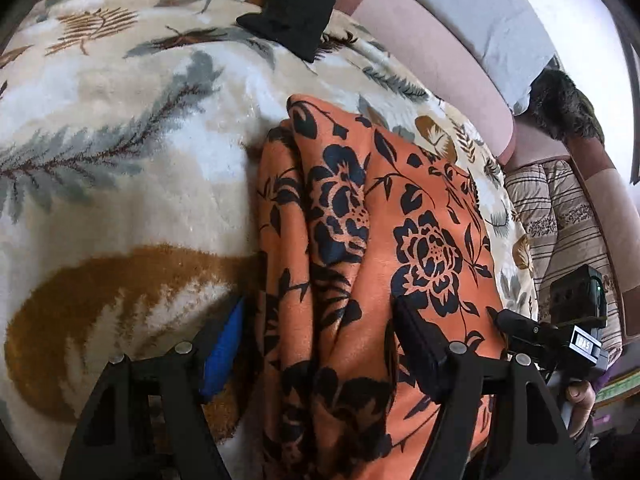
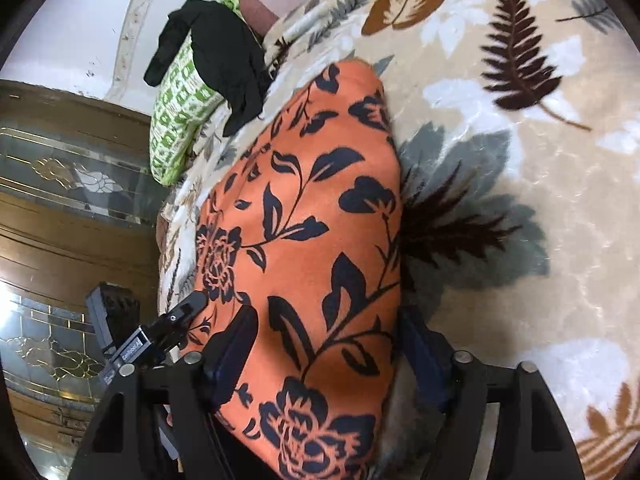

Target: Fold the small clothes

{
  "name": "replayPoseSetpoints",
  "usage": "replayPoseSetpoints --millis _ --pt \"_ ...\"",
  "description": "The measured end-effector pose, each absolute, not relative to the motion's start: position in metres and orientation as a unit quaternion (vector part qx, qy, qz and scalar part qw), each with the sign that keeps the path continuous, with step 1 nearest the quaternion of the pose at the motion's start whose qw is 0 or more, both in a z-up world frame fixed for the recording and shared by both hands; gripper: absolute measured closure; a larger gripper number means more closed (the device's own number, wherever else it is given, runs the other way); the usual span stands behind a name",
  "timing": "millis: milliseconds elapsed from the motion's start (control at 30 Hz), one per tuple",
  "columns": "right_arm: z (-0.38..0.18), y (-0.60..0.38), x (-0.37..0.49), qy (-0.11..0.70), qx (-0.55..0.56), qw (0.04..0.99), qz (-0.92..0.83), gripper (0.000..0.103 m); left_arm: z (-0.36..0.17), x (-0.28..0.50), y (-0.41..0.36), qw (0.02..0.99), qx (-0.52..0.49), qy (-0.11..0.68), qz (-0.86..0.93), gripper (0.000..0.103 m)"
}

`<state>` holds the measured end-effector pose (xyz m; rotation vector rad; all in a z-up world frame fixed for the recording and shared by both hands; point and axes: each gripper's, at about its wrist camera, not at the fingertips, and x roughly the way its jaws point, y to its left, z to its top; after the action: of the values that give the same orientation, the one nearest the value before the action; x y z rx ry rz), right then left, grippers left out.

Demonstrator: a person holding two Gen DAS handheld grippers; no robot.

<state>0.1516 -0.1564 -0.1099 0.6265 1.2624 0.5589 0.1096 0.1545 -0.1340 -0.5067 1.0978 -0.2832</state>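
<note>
An orange garment with a dark floral print (image 1: 372, 240) lies bunched in folds on a leaf-patterned plush blanket (image 1: 120, 140). My left gripper (image 1: 320, 332) stands open, its fingers wide apart, with the cloth's near end lying between them. In the right wrist view the same garment (image 2: 312, 240) lies smoother. My right gripper (image 2: 328, 344) is open too and straddles the cloth's near end. Each gripper shows in the other's view, at the garment's edge.
A black garment (image 1: 296, 4) lies at the far end on a green patterned pillow (image 2: 176, 112). A pink headboard or bolster (image 1: 432, 56) and a striped cushion (image 1: 560, 208) lie to the right. A brown cabinet with glass panels (image 2: 60, 200) stands beside the bed.
</note>
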Motion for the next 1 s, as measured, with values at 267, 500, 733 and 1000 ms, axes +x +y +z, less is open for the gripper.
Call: replayPoseSetpoints --millis 267,500,733,1000 --pt "-0.116 -0.149 0.154 0.581 0.268 0.727 0.249 0.028 -0.143 0.114 0.163 0.797 -0.271 0.515 -0.162 0.045" --pt "-0.119 -0.143 0.161 0.588 0.266 0.725 0.241 0.032 -0.146 0.119 0.160 0.793 -0.263 0.522 -0.170 0.061" --pt "-0.092 -0.144 0.152 0.571 0.240 0.746 0.246 0.060 -0.132 0.112 0.153 0.808 -0.241 0.510 -0.172 0.071" --pt "-0.069 -0.158 0.133 0.545 0.227 0.764 0.261 0.061 -0.103 0.093 0.135 0.828 -0.216 0.488 -0.170 0.071"
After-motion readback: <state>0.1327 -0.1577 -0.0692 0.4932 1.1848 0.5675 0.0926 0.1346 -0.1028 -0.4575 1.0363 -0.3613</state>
